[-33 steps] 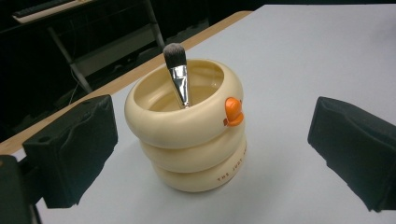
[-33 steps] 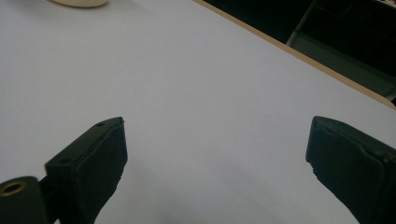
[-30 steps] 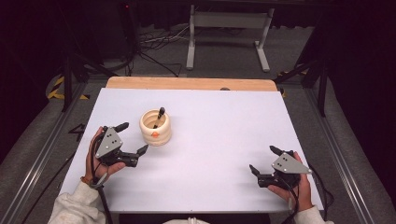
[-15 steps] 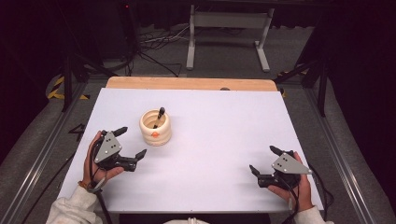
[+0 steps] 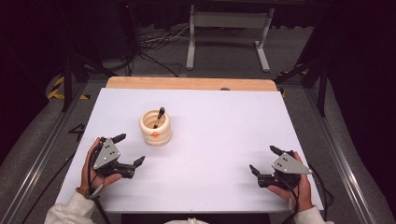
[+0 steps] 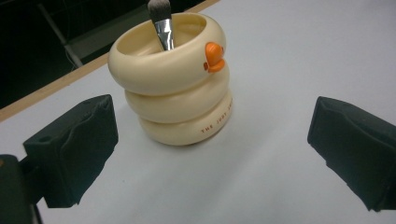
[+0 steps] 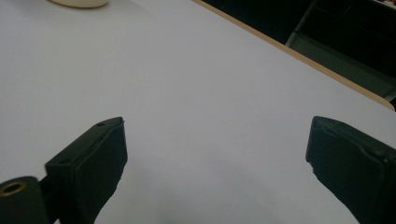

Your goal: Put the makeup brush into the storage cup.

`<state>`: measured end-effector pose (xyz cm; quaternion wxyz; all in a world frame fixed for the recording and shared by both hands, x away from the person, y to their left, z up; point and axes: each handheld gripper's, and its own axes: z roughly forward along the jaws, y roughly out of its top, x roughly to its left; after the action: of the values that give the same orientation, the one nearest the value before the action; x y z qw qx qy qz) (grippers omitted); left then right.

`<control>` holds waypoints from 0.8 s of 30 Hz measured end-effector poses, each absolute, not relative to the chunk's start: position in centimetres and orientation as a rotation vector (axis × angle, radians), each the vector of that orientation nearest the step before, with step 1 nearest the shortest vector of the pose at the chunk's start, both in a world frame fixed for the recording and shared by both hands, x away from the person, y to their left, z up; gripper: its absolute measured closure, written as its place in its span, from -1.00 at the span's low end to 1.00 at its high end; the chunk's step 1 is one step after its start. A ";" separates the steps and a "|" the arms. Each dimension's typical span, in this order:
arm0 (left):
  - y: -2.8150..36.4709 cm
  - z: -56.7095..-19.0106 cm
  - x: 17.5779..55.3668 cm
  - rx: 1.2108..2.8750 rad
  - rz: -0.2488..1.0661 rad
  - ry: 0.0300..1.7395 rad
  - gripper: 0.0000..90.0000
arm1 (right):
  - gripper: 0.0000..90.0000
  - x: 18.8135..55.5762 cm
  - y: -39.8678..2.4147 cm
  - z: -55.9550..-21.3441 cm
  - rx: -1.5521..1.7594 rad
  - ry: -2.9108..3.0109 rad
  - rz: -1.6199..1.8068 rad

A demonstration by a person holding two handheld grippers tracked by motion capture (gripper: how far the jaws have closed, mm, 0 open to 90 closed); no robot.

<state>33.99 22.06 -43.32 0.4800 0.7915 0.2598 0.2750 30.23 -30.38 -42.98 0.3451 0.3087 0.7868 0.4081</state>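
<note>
A cream holder (image 5: 156, 127) shaped like stacked rings, with a small orange duck on its rim, stands upright left of the table's middle. A make-up brush (image 5: 159, 116) leans inside it, bristles up. In the left gripper view the holder (image 6: 173, 74) and brush (image 6: 161, 23) sit just ahead of the wide-apart jaws. My left gripper (image 5: 129, 149) is open, a short way in front and to the left of the holder, not touching it. My right gripper (image 5: 265, 160) is open near the front right, over bare table.
The white table top (image 5: 224, 126) has a wooden strip (image 5: 187, 84) along its far edge. Beyond it on the dark floor stand a metal frame (image 5: 224, 32) and cables (image 5: 154, 42). In the right gripper view the holder's base (image 7: 79, 3) peeks in at the top left.
My left gripper has shifted slightly and turned a little toward the holder. The right gripper, the holder and the brush have stayed where they were.
</note>
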 end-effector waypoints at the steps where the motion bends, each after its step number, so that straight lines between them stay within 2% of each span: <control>1: 22.2 -43.5 33.9 1.932 0.666 0.637 -0.94 | -0.86 30.2 -30.4 -43.0 0.800 2.043 1.059; 14: 23.2 -44.6 33.2 1.950 0.657 0.680 -0.94 | -0.86 30.2 -30.2 -43.2 0.803 2.048 1.061; 24: 24.2 -45.2 32.6 1.928 0.586 0.722 -0.94 | -0.86 30.1 -30.3 -43.2 0.802 2.040 1.066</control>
<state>32.55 24.22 -45.20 0.4798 0.7902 0.2960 0.2404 30.11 -30.28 -43.19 0.3450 0.3090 0.7855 0.4105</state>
